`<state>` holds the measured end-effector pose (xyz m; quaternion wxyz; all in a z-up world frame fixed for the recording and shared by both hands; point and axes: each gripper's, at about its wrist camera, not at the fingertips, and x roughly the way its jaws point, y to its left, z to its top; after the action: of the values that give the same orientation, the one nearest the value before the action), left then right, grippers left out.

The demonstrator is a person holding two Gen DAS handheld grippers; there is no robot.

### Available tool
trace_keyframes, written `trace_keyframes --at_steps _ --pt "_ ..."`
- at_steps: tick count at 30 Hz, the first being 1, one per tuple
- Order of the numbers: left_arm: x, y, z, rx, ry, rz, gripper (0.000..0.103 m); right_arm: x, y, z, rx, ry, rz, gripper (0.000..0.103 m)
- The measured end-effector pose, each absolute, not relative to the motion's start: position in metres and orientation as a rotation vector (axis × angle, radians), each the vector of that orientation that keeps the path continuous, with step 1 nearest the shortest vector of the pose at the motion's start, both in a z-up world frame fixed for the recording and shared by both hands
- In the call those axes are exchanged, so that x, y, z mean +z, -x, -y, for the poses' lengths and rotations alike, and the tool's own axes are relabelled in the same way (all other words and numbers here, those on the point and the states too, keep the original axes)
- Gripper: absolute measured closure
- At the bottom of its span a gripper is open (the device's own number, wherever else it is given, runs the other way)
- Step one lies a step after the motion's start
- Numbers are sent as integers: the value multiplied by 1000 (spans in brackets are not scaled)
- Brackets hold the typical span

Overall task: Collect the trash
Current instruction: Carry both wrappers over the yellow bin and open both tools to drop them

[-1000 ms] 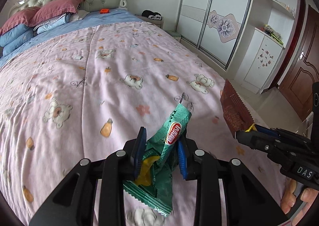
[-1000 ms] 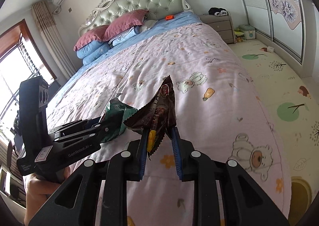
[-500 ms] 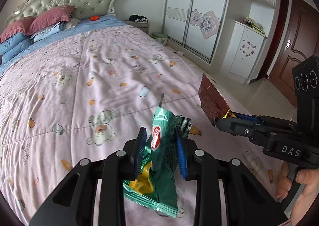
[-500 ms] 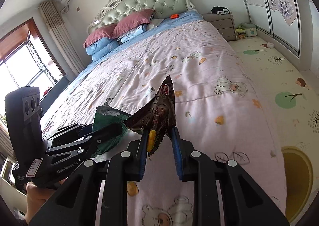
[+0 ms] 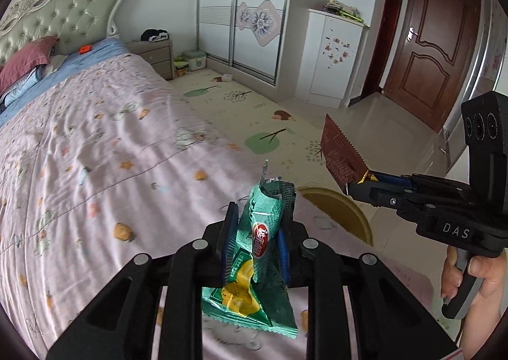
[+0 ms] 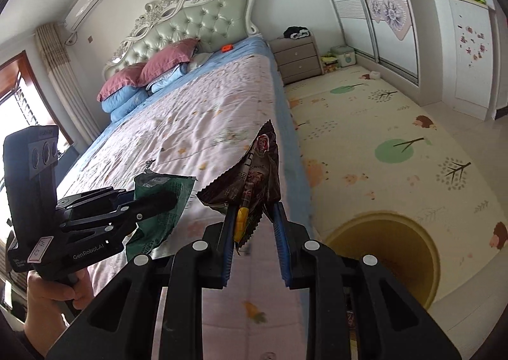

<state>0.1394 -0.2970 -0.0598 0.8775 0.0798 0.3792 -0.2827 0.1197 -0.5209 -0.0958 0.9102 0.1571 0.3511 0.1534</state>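
Bedroom surroundings frame your work: the pink patterned bedspread [image 5: 104, 150] lies below and to the left, the play mat [image 6: 397, 144] covers the floor beside it, and a round yellow bin [image 6: 409, 252] stands open on the floor at the foot of the bed. You are carrying one piece of trash in each tool, which looks like a sensible way to clear both in a single trip to that bin. Your left gripper [image 5: 254, 233] has its fingers pressed onto a green snack wrapper [image 5: 257, 268], pinched about midway, so the torn top stands up above the blue pads and the bottom seam hangs loose beneath them. Your right gripper [image 6: 254, 214] is clamped on a brown wrapper [image 6: 257, 176] near its lower edge, and the crinkled body fans upward past the fingertips. Both wrappers are clear of the bedspread, held in the air near the bed's corner. Your two tools sit side by side, near each other but not touching, both roughly level and pointing forward. In the right wrist view the bin's mouth sits low and to the right of the fingers, so I judge the right wrapper is closer to a drop. From the left tool the bin [image 5: 346, 217] shows just beyond the fingers, partly hidden by the green wrapper.
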Motion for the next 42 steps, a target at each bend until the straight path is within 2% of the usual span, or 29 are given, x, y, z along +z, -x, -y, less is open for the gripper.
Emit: trace_keyframes --at_steps 12,25,27,28,30,31,32,42 --pt "-71 -156 425 -761 -287 -860 80 -121 -101 612 135 -361 -751 79" --pt "-108 -210 476 -818 -278 -1016 80 -172 -130 636 61 -366 -860 78" --pt "-114 -215 481 -827 -274 -1037 80 -178 -135 640 57 -376 -874 74" --pt "-117 -216 484 -828 -280 -1043 80 -181 -137 640 52 -378 -881 66" --pt "-121 -218 488 -832 -289 -1049 69 -185 -139 642 37 -369 -888 52" --pt "-122 -219 489 -824 -289 -1052 45 -186 -139 643 27 -360 -886 45" --pt "-123 -220 490 -812 -289 -1051 27 -187 -140 643 18 -354 -888 44" --pt "-128 -217 492 -821 -307 -1039 25 -199 -135 650 10 -370 -916 45"
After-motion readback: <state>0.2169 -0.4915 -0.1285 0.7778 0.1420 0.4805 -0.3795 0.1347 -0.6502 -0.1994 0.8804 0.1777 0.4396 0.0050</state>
